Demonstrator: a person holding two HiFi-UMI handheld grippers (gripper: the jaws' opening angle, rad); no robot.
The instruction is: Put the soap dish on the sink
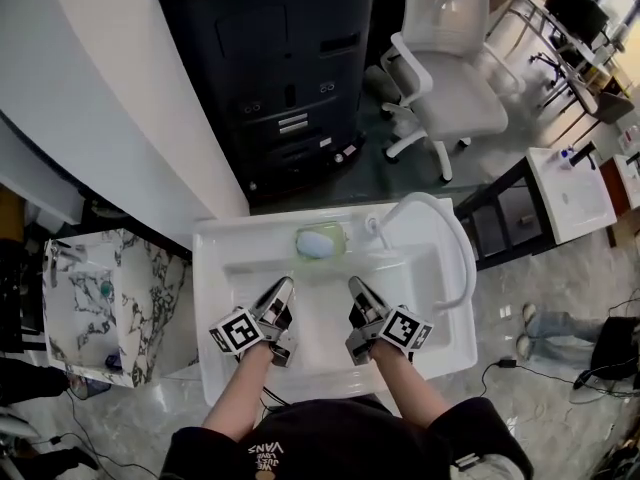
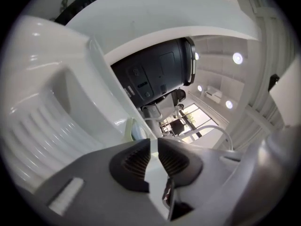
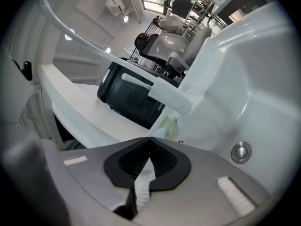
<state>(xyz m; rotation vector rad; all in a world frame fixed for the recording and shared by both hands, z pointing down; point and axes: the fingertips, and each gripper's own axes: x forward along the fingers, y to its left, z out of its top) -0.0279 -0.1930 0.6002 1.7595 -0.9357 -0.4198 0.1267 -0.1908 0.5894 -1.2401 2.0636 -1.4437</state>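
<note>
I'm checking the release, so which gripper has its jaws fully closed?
The right gripper: its jaws meet at the tips, with nothing between them. The left gripper shows a narrow gap between its jaws and is also empty.

**Open-plan office with a mock washroom corner**

A large dark office copier (image 1: 285,78) stands at the back. A white swivel chair (image 1: 455,78) is beside it, and desks with a monitor (image 1: 578,8) lie farther off. Power cables (image 1: 505,366) trail over the glossy marble-look floor (image 1: 500,308). Amid this stands a white sink (image 1: 225,268), next to a marble-patterned cabinet (image 1: 150,313). Round ceiling spotlights (image 2: 237,58) show in the left gripper view.
</note>
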